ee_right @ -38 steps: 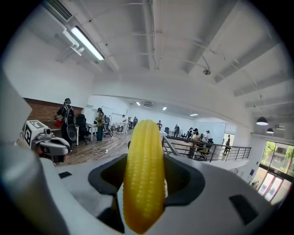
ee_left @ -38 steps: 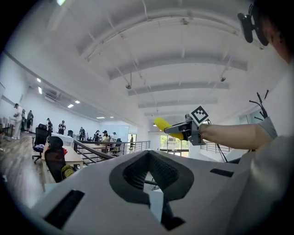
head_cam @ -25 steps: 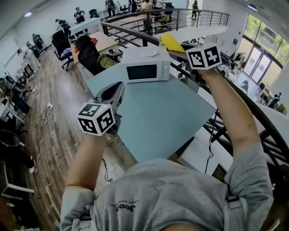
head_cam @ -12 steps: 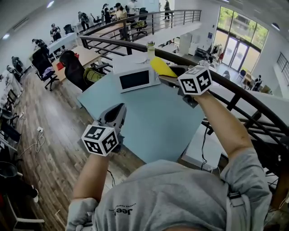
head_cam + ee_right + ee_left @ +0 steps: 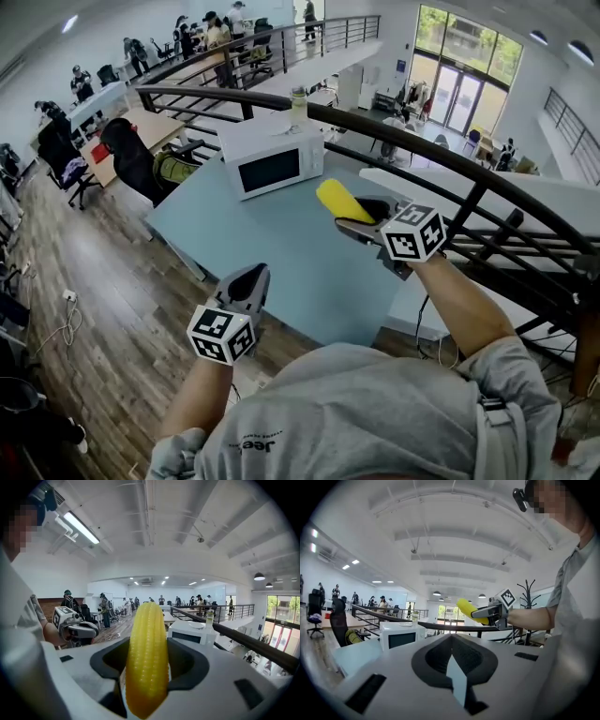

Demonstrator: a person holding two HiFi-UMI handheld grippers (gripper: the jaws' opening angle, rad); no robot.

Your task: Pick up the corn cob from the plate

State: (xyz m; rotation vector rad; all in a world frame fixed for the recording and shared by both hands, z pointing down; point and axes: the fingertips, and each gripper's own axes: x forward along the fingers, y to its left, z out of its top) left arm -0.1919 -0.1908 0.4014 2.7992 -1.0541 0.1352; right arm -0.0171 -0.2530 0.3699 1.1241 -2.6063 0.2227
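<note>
Pale blue tabletop on an open office mezzanine, seen from above the person's shoulders. Nearest, at the tabletop's close edge, the left hand-held gripper had its jaws brought together on nothing. Further out and to the right, the right hand-held gripper was clamped on the corn cob, which was in the air above the tabletop and touched no surface. The jaws pressed on the cob's two sides near its thicker end, and the tapered end stuck out well beyond the fingertips. No plate could be made out in any view.

Beyond the cob stood a white microwave with a bottle on top. A dark railing curved behind it, and desks and people lay in the far room.

Judged from its look, the cob was stiff and fairly light, and would not crush under a firm squeeze. Its round, glossy body could roll or slide lengthwise between flat pads. The rows of kernels should give some bite. A hold across the middle would likely balance better than one near an end.
</note>
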